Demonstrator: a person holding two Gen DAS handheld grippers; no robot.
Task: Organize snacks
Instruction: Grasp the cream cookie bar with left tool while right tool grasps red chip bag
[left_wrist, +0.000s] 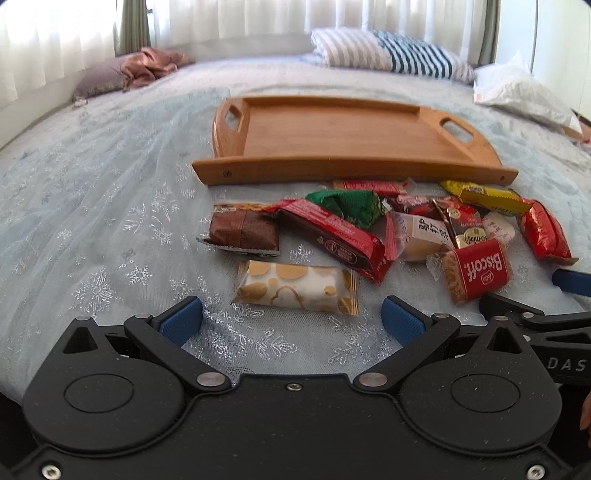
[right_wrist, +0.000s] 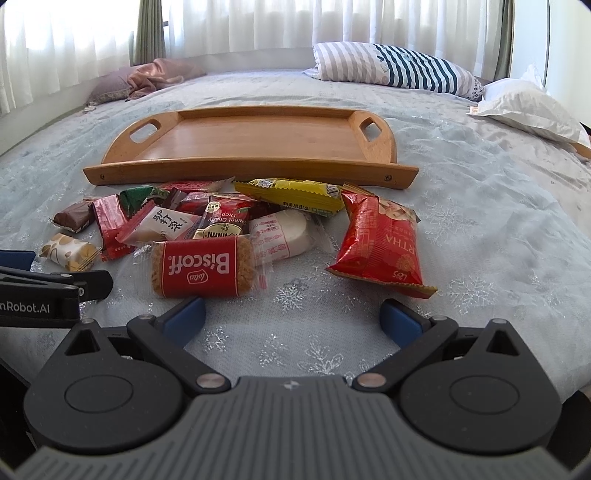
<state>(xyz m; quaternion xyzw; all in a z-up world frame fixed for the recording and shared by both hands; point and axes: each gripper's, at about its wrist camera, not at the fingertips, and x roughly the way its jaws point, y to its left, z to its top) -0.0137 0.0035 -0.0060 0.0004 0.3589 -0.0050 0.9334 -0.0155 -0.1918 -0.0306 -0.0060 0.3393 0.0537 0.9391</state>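
A pile of wrapped snacks lies on the bed in front of an empty wooden tray (left_wrist: 343, 129) (right_wrist: 258, 144). My left gripper (left_wrist: 291, 325) is open and empty, just short of a white-and-gold packet (left_wrist: 295, 288). A brown packet (left_wrist: 242, 232), a long red bar (left_wrist: 332, 236) and a green packet (left_wrist: 351, 206) lie beyond it. My right gripper (right_wrist: 291, 321) is open and empty, just short of the Biscoff biscuit (right_wrist: 203, 267) (left_wrist: 476, 269), with a red pouch (right_wrist: 380, 240) to its right. A yellow packet (right_wrist: 291, 194) lies by the tray.
The bed has a pale blue snowflake cover (left_wrist: 110, 221). A striped pillow (right_wrist: 391, 64), a white plastic bag (right_wrist: 524, 107) and a pink cloth (right_wrist: 155, 74) lie at the far side. Curtains hang behind.
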